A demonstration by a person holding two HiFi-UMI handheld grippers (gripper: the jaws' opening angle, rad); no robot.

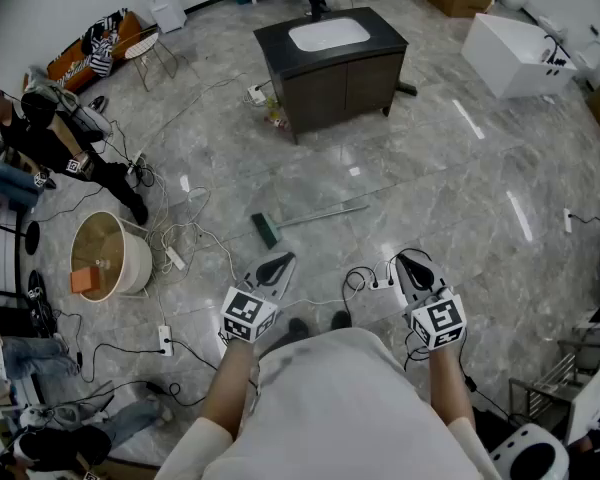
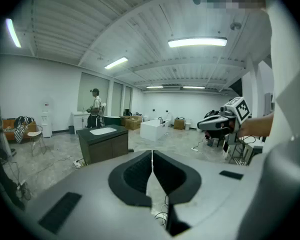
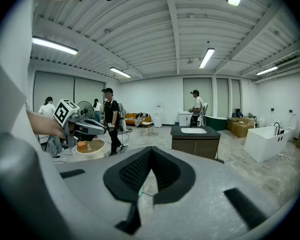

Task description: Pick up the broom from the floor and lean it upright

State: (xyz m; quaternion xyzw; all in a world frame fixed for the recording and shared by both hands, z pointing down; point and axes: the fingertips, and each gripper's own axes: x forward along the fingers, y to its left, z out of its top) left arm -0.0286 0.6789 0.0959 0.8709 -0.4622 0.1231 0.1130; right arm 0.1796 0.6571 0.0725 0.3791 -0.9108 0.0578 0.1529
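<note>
The broom [image 1: 310,216] lies flat on the grey marble floor ahead of me, its green head [image 1: 266,230] toward the left and its thin pale handle running right. Both grippers hang above the floor, short of it and apart from it. My left gripper [image 1: 281,259] is shut with nothing in it, its dark pads [image 2: 140,176] pressed together. My right gripper [image 1: 404,258] is also shut and empty, its fingertips [image 3: 140,169] meeting at the far end. Each gripper shows in the other's view: the right gripper [image 2: 216,122], the left gripper [image 3: 92,127].
A dark cabinet [image 1: 345,83] with a white sink top stands beyond the broom. A round wooden tub [image 1: 105,256] sits at the left among white cables and power strips [image 1: 175,258]. People sit along the left wall. A white bathtub [image 1: 520,53] is at the far right.
</note>
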